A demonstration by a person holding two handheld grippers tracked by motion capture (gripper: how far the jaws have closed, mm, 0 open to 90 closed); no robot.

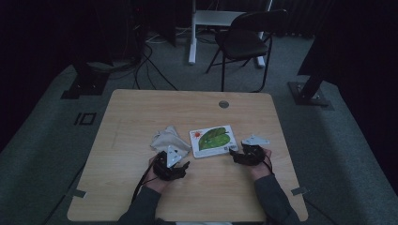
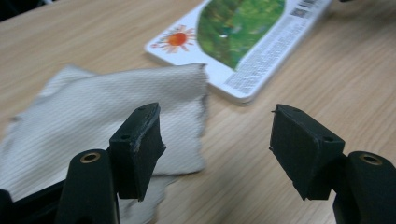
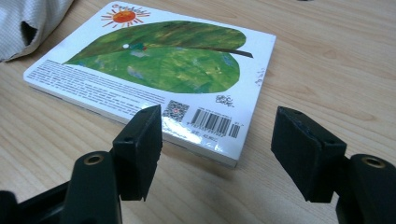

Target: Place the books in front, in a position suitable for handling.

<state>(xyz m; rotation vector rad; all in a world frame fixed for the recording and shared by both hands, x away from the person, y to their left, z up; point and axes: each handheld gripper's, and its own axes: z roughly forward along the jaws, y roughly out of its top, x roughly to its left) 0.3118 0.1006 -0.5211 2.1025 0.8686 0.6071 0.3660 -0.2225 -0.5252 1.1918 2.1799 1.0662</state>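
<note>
A matt, ribbed cloth [image 2: 93,116] lay beside a glossy, smooth board book [image 3: 159,70] on a pale wood-grain table [image 1: 141,108].

Dim room; grey carpet [image 1: 328,154]; black folding chair [image 1: 246,40]; floor cables [image 1: 150,56].

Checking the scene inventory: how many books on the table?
1. The picture book with a green leaf on its cover lies flat near the table's middle, between the crumpled cloth and the right gripper. Nothing seems hidden under the cloth, though I can't be sure.
</note>
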